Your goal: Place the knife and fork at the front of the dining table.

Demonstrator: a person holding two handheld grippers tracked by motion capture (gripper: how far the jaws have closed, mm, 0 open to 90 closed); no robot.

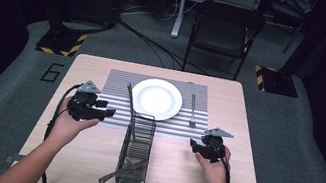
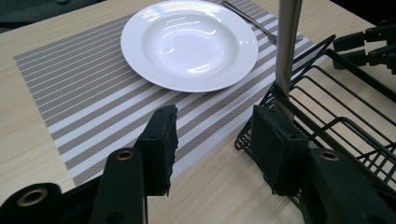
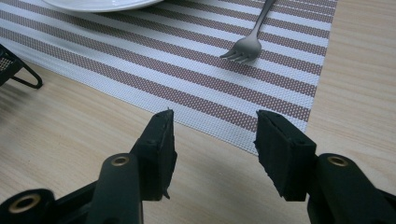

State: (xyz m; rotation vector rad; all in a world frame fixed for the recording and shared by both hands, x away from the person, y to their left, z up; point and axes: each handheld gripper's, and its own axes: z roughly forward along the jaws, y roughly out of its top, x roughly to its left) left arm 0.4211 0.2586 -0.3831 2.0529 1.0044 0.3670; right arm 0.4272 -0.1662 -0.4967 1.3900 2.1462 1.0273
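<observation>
White and glossy, the round plate [image 1: 156, 99] sits at the middle of a striped woven placemat [image 1: 119, 84] on our pale wood-grain worktop [image 1: 216, 182]; it has a broad rim and a shallow well that catches the light in the left gripper view [image 2: 189, 44]. We see the mat's weave close up there as alternating grey and white bands with a fine dotted texture [image 2: 93, 107]. To the plate's right a metal fork [image 1: 193, 109] lies flat on the mat, tines toward us, and the right gripper view shows those tines [image 3: 243, 50] resting on a brown-grey stripe. Just in front of the plate stands a black wire basket [image 1: 136, 153], long and narrow, its far end touching the mat's near edge. A dull metal utensil handle [image 1: 131, 106] leans up out of it toward the plate's left side, and more dark utensils lie crossed at its near end [image 1: 129, 169]; which kind they are we cannot tell. Our left tongs [image 1: 107, 111] hover over the mat's left part with the jaws spread wide and nothing between them, the basket's corner just beside one pad [image 2: 275, 149]. Our right tongs [image 1: 194, 146] sit near the mat's near right corner, jaws likewise wide apart and empty, above bare wood.
</observation>
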